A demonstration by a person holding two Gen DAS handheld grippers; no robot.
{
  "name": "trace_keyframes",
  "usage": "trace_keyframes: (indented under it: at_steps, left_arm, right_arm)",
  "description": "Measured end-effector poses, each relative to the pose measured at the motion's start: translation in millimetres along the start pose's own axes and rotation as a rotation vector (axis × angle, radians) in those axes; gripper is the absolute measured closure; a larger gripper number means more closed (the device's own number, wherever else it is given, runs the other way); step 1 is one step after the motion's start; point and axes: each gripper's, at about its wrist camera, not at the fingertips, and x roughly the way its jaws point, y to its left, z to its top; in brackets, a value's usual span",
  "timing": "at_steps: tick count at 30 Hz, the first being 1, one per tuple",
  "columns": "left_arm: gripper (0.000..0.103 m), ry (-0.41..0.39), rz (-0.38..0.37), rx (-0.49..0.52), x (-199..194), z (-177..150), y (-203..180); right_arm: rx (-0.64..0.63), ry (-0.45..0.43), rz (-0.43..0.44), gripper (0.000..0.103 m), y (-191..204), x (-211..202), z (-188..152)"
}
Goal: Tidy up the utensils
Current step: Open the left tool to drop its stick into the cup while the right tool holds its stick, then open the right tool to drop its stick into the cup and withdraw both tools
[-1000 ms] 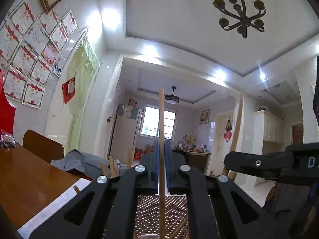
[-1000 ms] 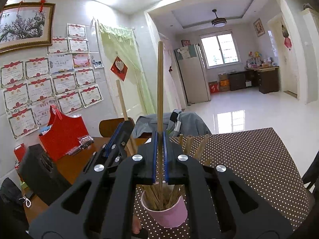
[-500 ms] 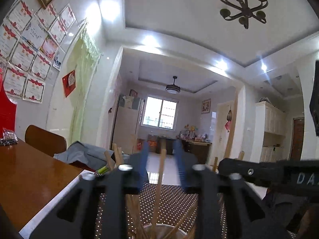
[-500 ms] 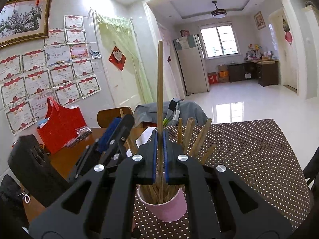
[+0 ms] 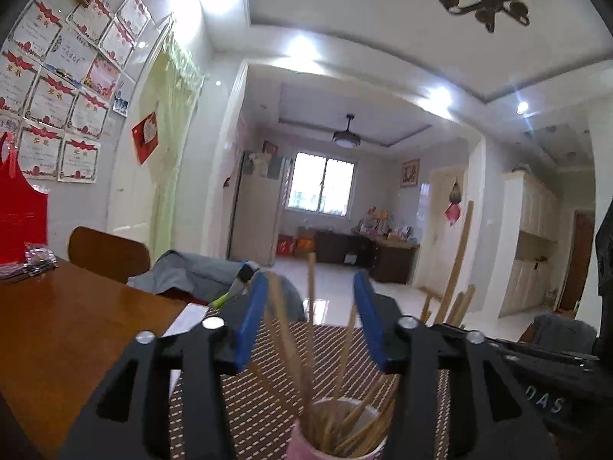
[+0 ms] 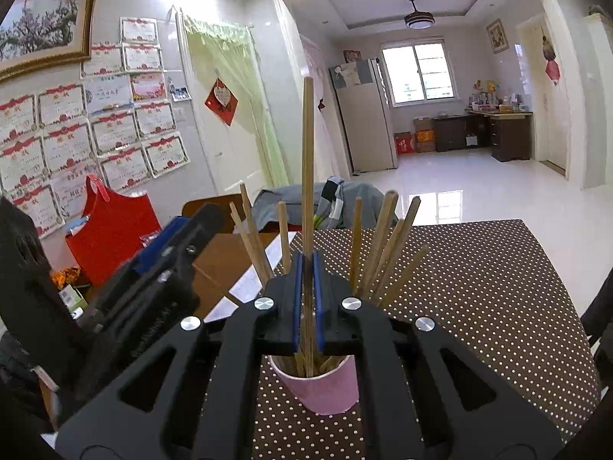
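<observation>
Many wooden chopsticks (image 6: 387, 237) upright in pink cup (image 6: 325, 387) on dotted cloth (image 6: 479, 287)

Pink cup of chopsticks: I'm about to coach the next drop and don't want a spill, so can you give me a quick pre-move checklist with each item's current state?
1. Right gripper clamped on its chopstick: ok, jaws shut on it, stick upright.
2. That chopstick is lined up over the pink cup: ok, its lower end is already inside the rim.
3. Left gripper has let go: ok, its jaws have just been opening and the pads touch no stick.
4. Cup standing upright on the dotted tablecloth: ok.
5. Room left in the cup: cannot tell, the sticks already fan out widely.
</observation>
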Motion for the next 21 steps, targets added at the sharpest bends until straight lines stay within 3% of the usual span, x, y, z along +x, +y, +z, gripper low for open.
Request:
trace_keyframes:
  at_steps: [11,13,15,16,21]
  left_arm:
    - [0.05,0.147,0.013,0.006,-13,1,15]
    - [0.046,0.179,0.011,0.007,-17,1,17]
    - [0.046,0.195,0.003,0.003,-21,1,17]
    - [0.045,0.197,0.0,0.0,-24,0,17]
    - [0.041,0.214,-0.009,-0.004,-44,2,17]
  right_arm:
    - [-0.023,0.017,-0.06,0.094,9,-6,-6]
    - [-0.026,0.012,-0.074,0.087,12,-11,-7]
    - [-0.025,0.0,-0.083,0.063,13,-19,-8]
    - [-0.022,-0.008,-0.086,0.056,15,-22,-9]
    - [-0.02,-0.026,-0.106,0.054,19,-41,-13]
